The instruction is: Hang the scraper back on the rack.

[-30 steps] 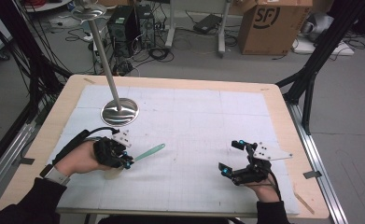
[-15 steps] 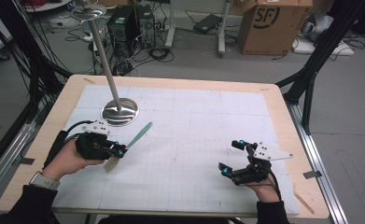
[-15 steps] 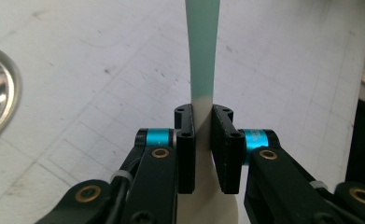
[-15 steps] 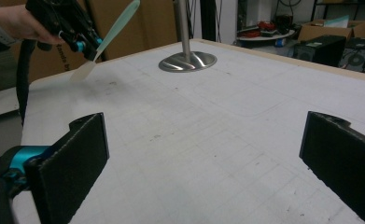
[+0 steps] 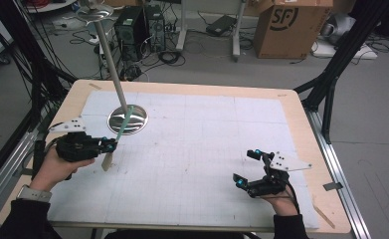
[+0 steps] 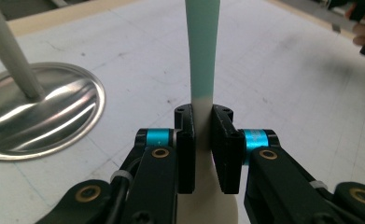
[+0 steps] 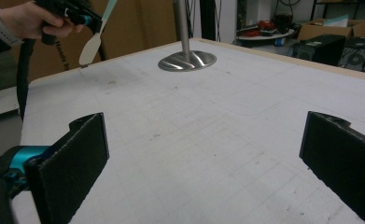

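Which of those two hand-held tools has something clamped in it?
The left tool: its jaws pinch a green-and-cream spatula. The right tool stands wide open.

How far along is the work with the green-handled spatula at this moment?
Done: the left hand-held gripper is shut on the spatula and holds it off the mat. In hand: the spatula hangs tilted beside the metal stand base. Left: setting it down somewhere, likely at the stand. The right hand-held gripper rests open on the mat, empty.
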Motion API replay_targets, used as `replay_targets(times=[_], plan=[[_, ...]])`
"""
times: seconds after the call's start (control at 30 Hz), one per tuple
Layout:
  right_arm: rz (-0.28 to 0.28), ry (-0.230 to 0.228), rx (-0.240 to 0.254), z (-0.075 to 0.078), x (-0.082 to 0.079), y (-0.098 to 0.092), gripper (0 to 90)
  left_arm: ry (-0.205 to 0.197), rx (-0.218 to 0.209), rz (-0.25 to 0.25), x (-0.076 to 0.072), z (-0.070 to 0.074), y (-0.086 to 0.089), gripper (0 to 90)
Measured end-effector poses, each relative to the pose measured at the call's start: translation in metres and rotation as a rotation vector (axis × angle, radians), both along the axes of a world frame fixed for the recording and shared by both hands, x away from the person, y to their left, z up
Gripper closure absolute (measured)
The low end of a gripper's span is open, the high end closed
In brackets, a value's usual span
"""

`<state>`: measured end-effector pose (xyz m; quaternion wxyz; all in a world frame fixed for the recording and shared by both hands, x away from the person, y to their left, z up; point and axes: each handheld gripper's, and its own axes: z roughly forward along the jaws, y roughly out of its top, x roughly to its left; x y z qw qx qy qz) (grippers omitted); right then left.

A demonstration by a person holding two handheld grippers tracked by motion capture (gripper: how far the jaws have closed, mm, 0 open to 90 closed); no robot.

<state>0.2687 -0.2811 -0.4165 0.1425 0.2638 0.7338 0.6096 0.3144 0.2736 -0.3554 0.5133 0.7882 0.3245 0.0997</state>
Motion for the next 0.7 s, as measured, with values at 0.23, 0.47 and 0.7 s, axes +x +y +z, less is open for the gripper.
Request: replay_targets(times=[0.23,0.47,0.7], plan=[[0.000,0.001,-0.002,0.000,0.000,0.000,0.3,-0.071,-0.066,0.029,0.003,0.004,0.018,80.5],[-0.002,-0.001,0.004,0.000,0.000,-0.001,0.3,-0.109,-0.113,0.064,0.010,0.011,0.032,80.5],[0.000,0.001,-0.002,0.000,0.000,-0.001,0.3,-0.153,-0.114,0.094,0.018,0.027,0.038,80.5]])
